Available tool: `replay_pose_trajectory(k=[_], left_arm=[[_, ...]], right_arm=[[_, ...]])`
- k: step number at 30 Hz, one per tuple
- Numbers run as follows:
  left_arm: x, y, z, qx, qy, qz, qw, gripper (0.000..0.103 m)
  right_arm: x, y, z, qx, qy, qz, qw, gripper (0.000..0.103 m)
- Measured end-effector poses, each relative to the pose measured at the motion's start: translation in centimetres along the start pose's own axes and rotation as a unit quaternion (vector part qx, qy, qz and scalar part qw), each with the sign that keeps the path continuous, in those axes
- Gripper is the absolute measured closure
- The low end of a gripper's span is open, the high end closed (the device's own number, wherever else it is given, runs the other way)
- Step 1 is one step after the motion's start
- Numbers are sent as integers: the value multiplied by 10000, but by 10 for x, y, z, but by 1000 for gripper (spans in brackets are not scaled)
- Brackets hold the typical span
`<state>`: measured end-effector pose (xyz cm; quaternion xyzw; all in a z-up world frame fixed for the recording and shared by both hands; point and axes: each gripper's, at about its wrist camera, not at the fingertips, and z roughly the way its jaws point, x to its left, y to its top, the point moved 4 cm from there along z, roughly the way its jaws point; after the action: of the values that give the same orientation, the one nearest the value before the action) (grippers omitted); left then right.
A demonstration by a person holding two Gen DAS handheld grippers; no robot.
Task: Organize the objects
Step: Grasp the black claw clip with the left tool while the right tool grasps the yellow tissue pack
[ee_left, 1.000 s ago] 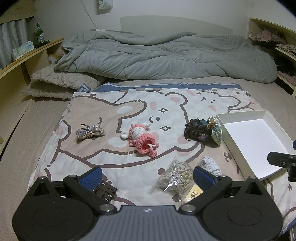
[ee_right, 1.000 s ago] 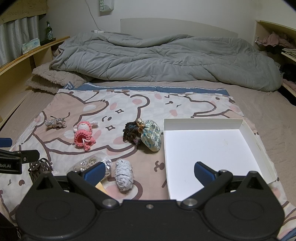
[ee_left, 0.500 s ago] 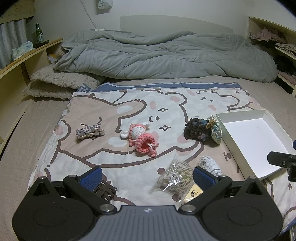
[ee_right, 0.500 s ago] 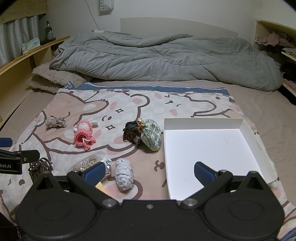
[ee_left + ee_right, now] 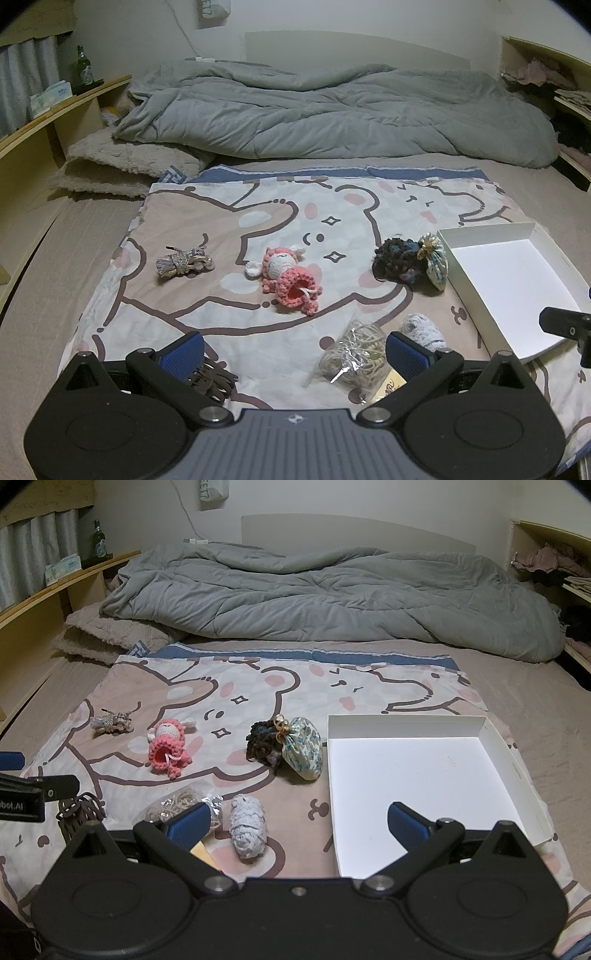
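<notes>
Currently both claws hover low over the cartoon blanket (image 5: 295,686), nothing gripped. Left gripper (image 5: 295,349): jaws spread wide, empty. Right gripper (image 5: 297,821): same, wide and empty. White box (image 5: 421,764) sits empty at right. Scattered items: grey crochet roll (image 5: 248,831) between my right fingers' span, bag of rubber bands (image 5: 181,805) just beside it, pink crochet doll (image 5: 167,746), floral pouch (image 5: 303,751). Judgement: start with the roll; straddle its narrow width, close gently, lift clear of the bag.
</notes>
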<state>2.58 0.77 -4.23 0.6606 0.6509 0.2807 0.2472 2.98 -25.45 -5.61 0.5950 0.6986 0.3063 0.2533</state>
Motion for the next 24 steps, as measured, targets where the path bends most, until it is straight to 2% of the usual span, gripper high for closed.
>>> replay_pose_trajectory(k=[10,19,24], left_arm=[[19,9,-3,-83,76,-149,9998,0],[52,26,4,-185,487,-237,9984,0],[72,37,15,-156,624,-292,9975,0]], right_arm=[[4,8,-8,-293,150,-47,9994,0],[11,24,-8,-473,315,-77,9984,0],[13,30,4,-351,380,22,9987,0]])
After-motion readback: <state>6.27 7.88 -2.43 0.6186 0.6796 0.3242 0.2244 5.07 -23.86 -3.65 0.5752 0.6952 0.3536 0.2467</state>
